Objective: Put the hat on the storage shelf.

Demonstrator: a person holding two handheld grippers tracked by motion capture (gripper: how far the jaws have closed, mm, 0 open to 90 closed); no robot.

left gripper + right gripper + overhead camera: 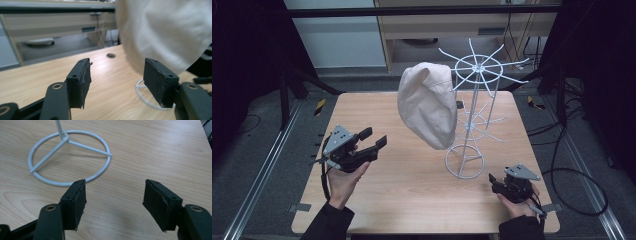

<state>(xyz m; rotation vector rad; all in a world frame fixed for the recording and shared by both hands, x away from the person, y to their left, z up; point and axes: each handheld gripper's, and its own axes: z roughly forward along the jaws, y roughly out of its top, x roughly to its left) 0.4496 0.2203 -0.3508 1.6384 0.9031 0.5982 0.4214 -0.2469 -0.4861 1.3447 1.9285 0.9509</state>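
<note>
The cream hat hangs on the white wire rack above the counter; it looks light, soft and floppy. My left gripper and right gripper both have their fingers released, grasping nothing. I'd pinch its lower hem, since the rack could tip.

Floor: we see grey carpet around the table, with metal rails running along both sides.
Tape: we spot yellow-black strips on the floor at left and right.
Back: we make out a pale wooden cabinet and a light panel.
Cables: black loops lie at the right.
Light: dim, we find the edges dark.
</note>
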